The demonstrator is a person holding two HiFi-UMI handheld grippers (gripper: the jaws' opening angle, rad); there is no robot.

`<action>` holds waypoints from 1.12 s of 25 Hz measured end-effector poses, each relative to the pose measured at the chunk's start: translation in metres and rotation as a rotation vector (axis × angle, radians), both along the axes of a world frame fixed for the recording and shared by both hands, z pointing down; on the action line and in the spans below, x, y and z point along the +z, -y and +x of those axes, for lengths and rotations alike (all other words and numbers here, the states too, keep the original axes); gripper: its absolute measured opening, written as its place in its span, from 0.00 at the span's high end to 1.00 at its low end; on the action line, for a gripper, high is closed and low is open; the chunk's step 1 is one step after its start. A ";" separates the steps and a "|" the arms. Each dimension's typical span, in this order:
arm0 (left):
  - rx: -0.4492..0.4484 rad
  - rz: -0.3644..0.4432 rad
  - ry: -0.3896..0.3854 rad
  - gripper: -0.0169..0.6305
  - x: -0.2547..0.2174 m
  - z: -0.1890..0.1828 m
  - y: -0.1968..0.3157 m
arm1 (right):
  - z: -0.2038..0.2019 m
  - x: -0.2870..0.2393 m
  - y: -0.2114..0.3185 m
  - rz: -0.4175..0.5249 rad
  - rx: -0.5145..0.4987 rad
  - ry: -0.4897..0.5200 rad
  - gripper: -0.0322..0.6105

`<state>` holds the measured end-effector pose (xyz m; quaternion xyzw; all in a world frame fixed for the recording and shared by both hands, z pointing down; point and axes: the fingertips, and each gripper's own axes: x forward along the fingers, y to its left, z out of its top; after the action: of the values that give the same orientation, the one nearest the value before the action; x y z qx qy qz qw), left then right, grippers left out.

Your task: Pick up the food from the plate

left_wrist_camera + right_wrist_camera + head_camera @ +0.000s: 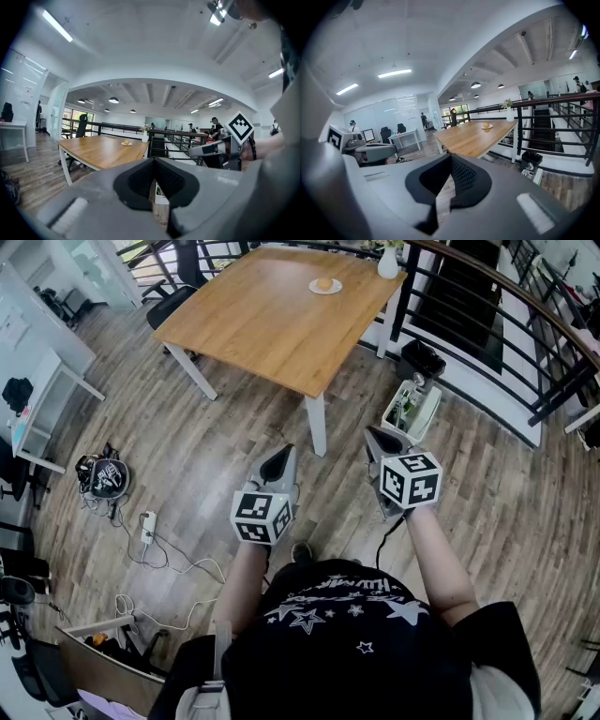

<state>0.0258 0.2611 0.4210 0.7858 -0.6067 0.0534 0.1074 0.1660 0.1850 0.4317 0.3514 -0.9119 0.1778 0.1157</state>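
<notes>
Food (324, 282) on plate (337, 287) near table (272, 329) far edge. Left gripper (284, 452), right gripper (372, 434) both clenched, empty, well short of table.

On my feed I've got a black short-sleeved tee (356, 634) with white stars. The left claw (283, 452) and right claw (373, 433) are grey shells with black ribbed pads (140, 180) and black-and-white marker cubes (262, 516). There's a black cable (385, 538) off the right one.
</notes>
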 end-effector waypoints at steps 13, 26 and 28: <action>0.004 -0.031 -0.025 0.97 0.016 -0.030 0.000 | -0.027 0.014 0.004 -0.026 0.016 -0.008 0.95; 0.045 -0.026 -0.049 0.97 0.020 -0.094 0.006 | -0.072 0.009 0.023 -0.005 0.139 -0.002 0.95; 0.063 -0.027 -0.054 0.97 0.022 -0.105 0.003 | -0.081 0.008 0.022 0.010 0.151 -0.009 0.95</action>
<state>-0.0792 0.2583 0.4429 0.8042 -0.5777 0.0435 0.1326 0.0845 0.1628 0.4398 0.4206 -0.8831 0.1801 0.1042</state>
